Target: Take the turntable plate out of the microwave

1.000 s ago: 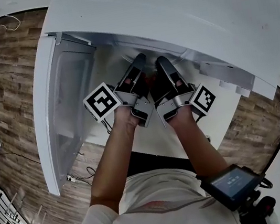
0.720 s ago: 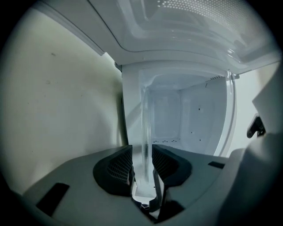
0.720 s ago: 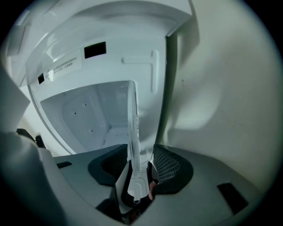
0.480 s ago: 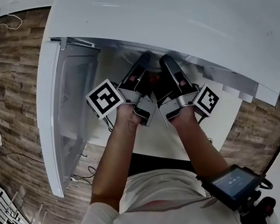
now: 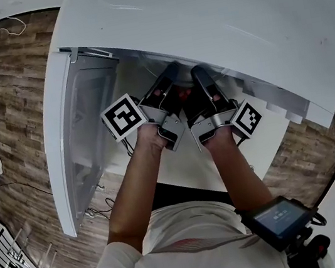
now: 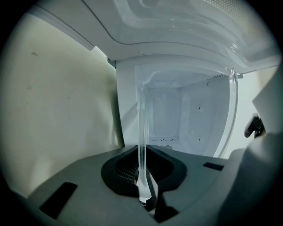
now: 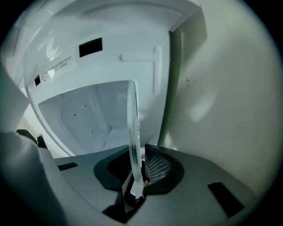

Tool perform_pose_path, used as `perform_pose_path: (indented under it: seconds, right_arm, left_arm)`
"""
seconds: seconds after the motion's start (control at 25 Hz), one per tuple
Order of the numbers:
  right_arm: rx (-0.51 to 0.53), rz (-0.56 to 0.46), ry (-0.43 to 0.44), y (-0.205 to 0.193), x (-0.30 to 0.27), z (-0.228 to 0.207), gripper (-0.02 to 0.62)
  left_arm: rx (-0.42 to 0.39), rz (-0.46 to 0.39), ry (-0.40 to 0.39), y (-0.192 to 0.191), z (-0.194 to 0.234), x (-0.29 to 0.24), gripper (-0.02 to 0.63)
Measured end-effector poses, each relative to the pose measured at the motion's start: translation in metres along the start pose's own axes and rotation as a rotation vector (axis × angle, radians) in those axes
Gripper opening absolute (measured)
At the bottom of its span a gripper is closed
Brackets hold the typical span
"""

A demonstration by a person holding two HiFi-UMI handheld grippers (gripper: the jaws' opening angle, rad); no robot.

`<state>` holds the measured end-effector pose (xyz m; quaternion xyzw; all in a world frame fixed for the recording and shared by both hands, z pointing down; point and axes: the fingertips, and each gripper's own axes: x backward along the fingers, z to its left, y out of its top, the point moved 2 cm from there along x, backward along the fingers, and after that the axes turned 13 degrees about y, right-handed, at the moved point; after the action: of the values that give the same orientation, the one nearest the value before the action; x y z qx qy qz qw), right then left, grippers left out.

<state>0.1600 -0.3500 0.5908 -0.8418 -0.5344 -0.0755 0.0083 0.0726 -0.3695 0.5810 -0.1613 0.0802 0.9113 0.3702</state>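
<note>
Left gripper view puts the turntable plate (image 6: 142, 132) edge-on in front of you. Its rim runs as a thin upright band from the lower centre of the frame to just above the middle, and the rest of the disc reaches away into the microwave's white cavity (image 6: 185, 119). The plate is clear, colourless glass with a thick rounded rim, and the cavity's back wall with its small holes shows through it.

Your left gripper (image 6: 143, 198) has just been closing, and its jaws now pinch the near rim.

Right gripper view shows the same plate (image 7: 132, 128), again as an upright band, bending slightly left towards the top. Your right gripper (image 7: 136, 192) has also just been closing, and it is clamped on the rim.

Head view has both grippers side by side at the centre, the left (image 5: 169, 76) and the right (image 5: 199, 75). They reach under the microwave's top (image 5: 199, 17), which hides the plate, and the open door (image 5: 85, 137) hangs at the left.
</note>
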Motion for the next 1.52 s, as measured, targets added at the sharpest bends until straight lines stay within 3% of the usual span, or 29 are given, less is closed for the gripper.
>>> perform_pose_path:
  seconds: [0.24,1.16,1.52]
  right_arm:
    - [0.043,0.010,0.008,-0.001,-0.002,0.005,0.032]
    - [0.108,0.035,0.095,0.000,-0.003,0.019,0.025]
    - [0.107,0.041,0.109,-0.003,-0.001,0.027,0.025]
  left_arm:
    - [-0.004,-0.001,-0.011,0.001,-0.002,0.000,0.043]
    - [-0.040,-0.037,-0.153,-0.003,-0.011,0.006,0.032]
    - [-0.050,-0.047,-0.159,-0.005,-0.018,0.013,0.032]
